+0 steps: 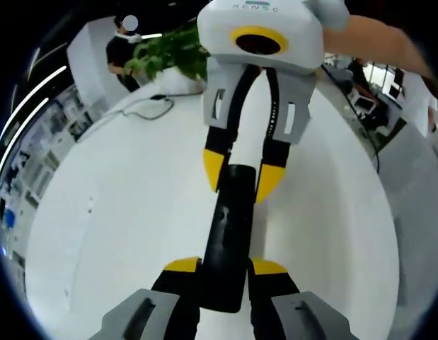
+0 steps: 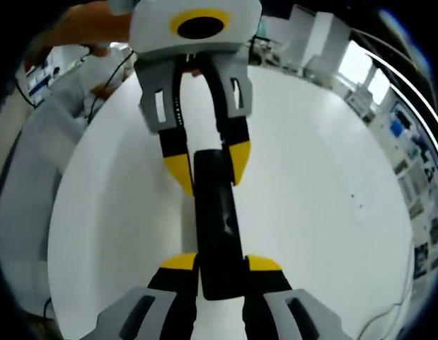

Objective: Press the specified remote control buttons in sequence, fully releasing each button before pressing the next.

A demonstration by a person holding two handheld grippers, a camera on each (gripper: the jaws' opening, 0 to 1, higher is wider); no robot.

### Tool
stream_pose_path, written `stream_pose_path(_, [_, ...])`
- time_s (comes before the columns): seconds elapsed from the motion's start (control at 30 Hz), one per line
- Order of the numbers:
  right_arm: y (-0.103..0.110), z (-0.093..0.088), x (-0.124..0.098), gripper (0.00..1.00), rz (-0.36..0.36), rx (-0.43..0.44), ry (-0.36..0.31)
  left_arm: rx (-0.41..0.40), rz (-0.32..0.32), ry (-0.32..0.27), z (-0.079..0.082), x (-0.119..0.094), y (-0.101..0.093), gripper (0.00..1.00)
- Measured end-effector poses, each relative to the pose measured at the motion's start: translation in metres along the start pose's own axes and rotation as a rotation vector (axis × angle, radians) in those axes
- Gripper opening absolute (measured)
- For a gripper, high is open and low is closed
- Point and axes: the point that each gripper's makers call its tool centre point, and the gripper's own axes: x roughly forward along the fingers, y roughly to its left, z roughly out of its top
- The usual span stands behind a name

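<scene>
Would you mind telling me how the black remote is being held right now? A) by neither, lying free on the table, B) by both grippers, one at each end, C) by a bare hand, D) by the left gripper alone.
B: the remote sits between the left gripper at one end and the right gripper at the other, above the white table.

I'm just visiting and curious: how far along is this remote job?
Done: the black remote is held off the white table, gripped at opposite ends by the left claw and the right claw. In hand: just holding. Left: no claw tip is on a button, so the presses seemingly remain.
</scene>
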Motion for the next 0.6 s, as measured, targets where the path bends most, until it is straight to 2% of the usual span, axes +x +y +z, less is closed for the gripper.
stream_pose_path(0.6, [0.035, 0.015, -0.039, 0.21, -0.022, -0.009, 0.0, 0.029, 0.015, -0.013, 0.022, -0.036, -0.038, 0.24])
